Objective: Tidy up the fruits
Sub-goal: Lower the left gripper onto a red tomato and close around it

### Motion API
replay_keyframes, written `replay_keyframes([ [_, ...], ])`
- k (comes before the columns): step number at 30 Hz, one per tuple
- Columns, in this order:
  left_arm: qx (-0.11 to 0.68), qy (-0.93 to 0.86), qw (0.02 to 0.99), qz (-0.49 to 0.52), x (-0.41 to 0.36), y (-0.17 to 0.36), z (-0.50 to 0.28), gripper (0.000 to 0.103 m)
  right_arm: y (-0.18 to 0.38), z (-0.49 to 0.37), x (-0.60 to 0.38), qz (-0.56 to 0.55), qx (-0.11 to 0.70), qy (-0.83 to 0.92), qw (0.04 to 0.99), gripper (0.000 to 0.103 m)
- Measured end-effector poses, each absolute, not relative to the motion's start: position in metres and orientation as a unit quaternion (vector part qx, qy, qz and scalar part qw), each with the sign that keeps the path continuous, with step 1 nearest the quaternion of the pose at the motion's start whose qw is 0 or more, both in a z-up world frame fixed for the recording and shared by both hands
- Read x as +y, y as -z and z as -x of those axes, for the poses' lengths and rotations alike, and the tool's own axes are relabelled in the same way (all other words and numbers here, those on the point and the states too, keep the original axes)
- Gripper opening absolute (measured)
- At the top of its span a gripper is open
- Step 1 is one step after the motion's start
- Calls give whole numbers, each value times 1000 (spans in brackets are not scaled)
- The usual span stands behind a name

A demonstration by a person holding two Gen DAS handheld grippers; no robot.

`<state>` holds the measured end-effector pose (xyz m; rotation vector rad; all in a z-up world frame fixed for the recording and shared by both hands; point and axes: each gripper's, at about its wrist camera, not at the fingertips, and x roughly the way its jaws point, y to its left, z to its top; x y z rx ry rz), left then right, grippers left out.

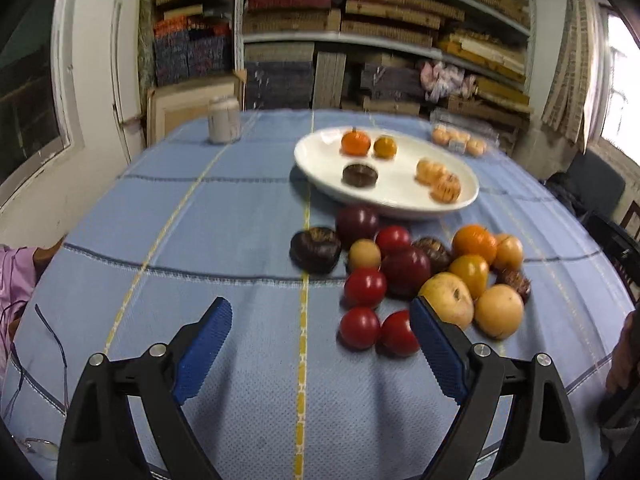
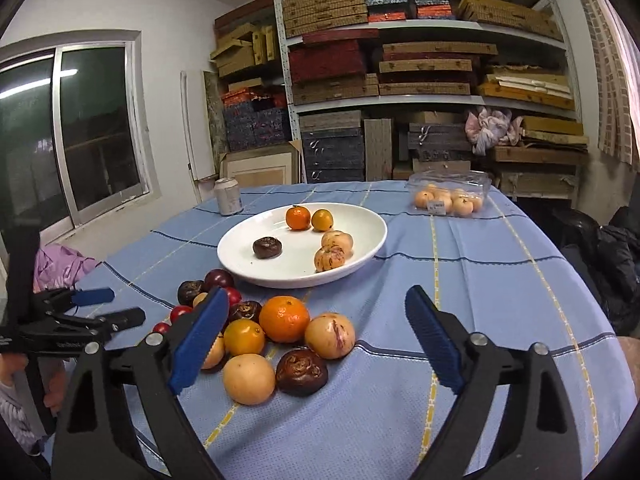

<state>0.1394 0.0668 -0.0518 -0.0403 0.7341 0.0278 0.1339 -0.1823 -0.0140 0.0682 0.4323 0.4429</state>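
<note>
Both tongs gape empty — left tongs (image 1: 320, 320), right tongs (image 2: 316, 304) — near possibly touching fruits (image 2: 284, 319).

— Where are we? It looks like a storeroom in a home.
— We see white metal shelving (image 2: 424, 100) packed with flat woven and cloth-covered boxes (image 2: 332, 60), more stacked on the floor.
— And we sit at a table under a blue checked tablecloth (image 2: 480, 280), beside a sliding aluminium-framed window (image 2: 80, 128).

Dim indoor light; window (image 1: 622, 80) glare at 2 o'clock, left view motion-blurred, right view sharp; fisheye bending + dark vignette at edges.
</note>
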Motion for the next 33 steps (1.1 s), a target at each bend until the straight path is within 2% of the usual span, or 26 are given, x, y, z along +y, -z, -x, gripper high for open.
replay_keyframes([
  [8,383,-32,923,-5,63,62,-149,90,16,-135,-179,-32,222,-220,949,88],
  [11,400,-32,916,4,68,67,-156,78,16,-136,-179,-33,225,-221,948,88],
  [19,401,-14,916,-31,58,68,-162,75,17,-137,-178,-32,229,-224,947,88],
  [24,427,-16,904,13,76,77,-171,77,17,-138,-177,-33,231,-224,946,88],
  [26,430,-22,902,16,81,78,-171,73,18,-138,-177,-34,232,-225,946,88],
  [28,430,-16,903,19,82,77,-170,63,19,-137,-176,-34,233,-228,945,88],
  [29,429,-10,903,12,79,77,-171,61,19,-138,-176,-33,234,-229,944,88],
  [31,430,0,903,2,73,77,-171,50,19,-138,-175,-32,236,-230,944,88],
  [33,430,5,903,-2,70,77,-173,49,19,-139,-175,-33,236,-230,944,88],
])
